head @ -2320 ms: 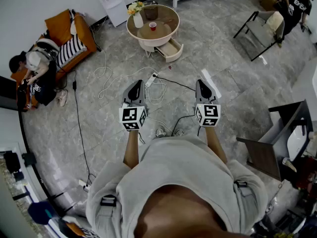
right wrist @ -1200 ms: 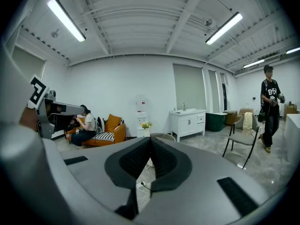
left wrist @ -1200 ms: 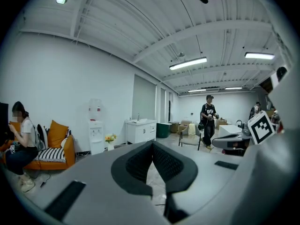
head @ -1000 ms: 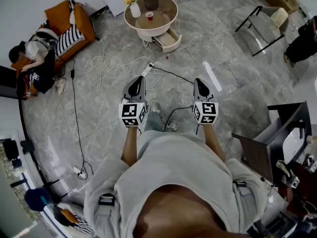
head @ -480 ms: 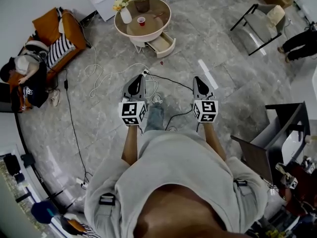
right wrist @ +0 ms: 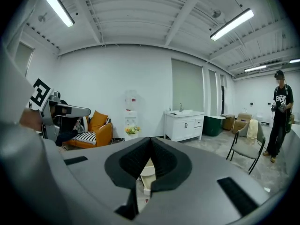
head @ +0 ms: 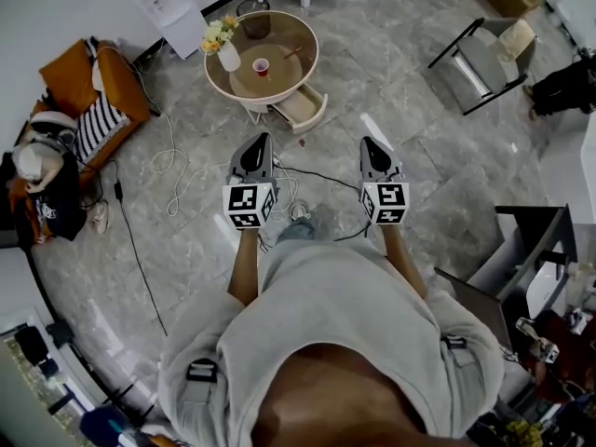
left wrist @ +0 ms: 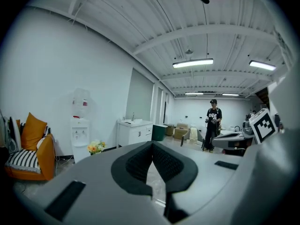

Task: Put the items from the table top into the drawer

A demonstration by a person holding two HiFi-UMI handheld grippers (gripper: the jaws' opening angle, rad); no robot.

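A round glass-topped table (head: 279,35) stands ahead on the floor. On it are a white vase of flowers (head: 223,49) and a red cup (head: 261,64). Its drawer (head: 300,106) is pulled open on the near side, and part of it shows between the jaws in the right gripper view (right wrist: 146,171). My left gripper (head: 260,140) and right gripper (head: 367,143) are held side by side in the air, well short of the table. Both are shut with nothing in them, as seen along the left gripper's jaws (left wrist: 152,145) and the right gripper's jaws (right wrist: 151,139).
Cables (head: 182,168) trail over the floor between me and the table. An orange sofa (head: 86,87) with a seated person (head: 42,180) is at the left, a water dispenser (head: 158,3) behind the table, a folding chair (head: 482,59) at the right. Another person (right wrist: 280,111) stands farther off.
I have walked toward the table, which now lies closer and more centred in the head view. Both grippers moved forward with me and stayed shut.
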